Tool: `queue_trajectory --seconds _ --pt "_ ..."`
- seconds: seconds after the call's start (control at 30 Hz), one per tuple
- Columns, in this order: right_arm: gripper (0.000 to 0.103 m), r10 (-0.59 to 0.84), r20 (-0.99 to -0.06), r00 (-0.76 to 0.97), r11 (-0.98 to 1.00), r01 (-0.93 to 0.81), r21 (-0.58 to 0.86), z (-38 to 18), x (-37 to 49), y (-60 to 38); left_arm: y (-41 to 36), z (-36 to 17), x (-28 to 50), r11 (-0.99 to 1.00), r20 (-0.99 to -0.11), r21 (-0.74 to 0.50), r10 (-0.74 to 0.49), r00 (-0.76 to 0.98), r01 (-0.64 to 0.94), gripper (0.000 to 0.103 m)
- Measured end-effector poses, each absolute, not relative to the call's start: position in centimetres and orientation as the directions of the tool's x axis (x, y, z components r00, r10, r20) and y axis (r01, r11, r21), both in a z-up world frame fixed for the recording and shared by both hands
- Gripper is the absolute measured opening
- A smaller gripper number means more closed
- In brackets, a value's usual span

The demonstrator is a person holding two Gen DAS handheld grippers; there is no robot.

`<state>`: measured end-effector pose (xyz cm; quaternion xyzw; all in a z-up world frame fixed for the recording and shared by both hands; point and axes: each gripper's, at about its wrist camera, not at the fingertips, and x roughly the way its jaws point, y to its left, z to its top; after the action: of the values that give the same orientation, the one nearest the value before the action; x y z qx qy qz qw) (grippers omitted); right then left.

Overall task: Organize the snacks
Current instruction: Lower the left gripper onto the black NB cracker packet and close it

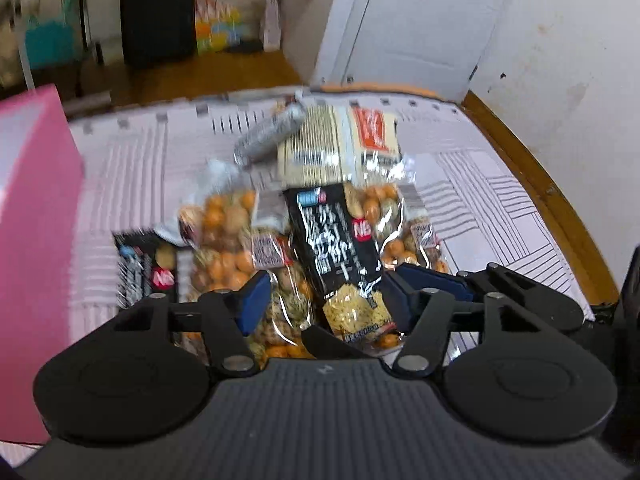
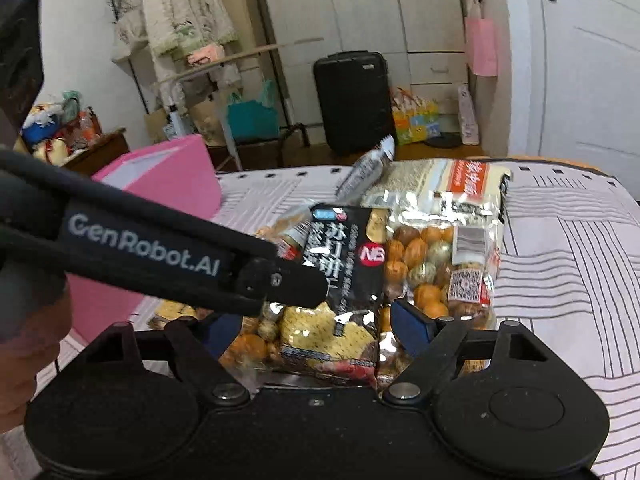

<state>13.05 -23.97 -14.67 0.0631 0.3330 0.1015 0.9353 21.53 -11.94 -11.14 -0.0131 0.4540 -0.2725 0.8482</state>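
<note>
A pink box stands at the bed's left. Right of it, the left gripper hovers with fingers half spread, apart from the black cracker packet between them (atop bags of orange nuts). The right gripper, fingers wide, straddles the same packet's lower end without pressing it.
</note>
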Motion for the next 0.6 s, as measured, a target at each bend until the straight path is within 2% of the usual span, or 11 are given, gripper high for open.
queue_trajectory --seconds 0.1,0.17,0.3,0.53,0.6 --pt "0.084 0.228 -0.621 0.75 0.971 -0.126 0.204 -15.4 13.6 -24.1 -11.5 -12.5 22.2 0.84 -0.773 -0.335 -0.504 0.384 0.427 0.055" --pt "0.082 0.211 -0.619 0.757 0.976 -0.127 0.179 -15.5 13.7 -23.9 -11.4 -12.7 22.3 0.834 -0.762 -0.344 -0.516 0.391 0.431 0.05" --pt "0.06 0.171 -0.62 0.766 0.984 -0.098 0.149 -15.3 13.6 -23.8 -11.7 -12.9 22.2 0.829 -0.755 -0.365 -0.53 0.385 0.424 0.049" --pt "0.059 0.175 -0.624 0.762 0.984 -0.108 0.144 -15.2 13.7 -23.6 -12.3 -12.9 21.7 0.822 -0.745 -0.353 -0.536 0.397 0.447 0.049" --pt "0.056 0.177 -0.62 0.765 0.983 -0.104 0.152 -15.3 13.7 -23.7 -12.1 -13.0 21.8 0.823 -0.74 -0.365 -0.54 0.4 0.435 0.046"
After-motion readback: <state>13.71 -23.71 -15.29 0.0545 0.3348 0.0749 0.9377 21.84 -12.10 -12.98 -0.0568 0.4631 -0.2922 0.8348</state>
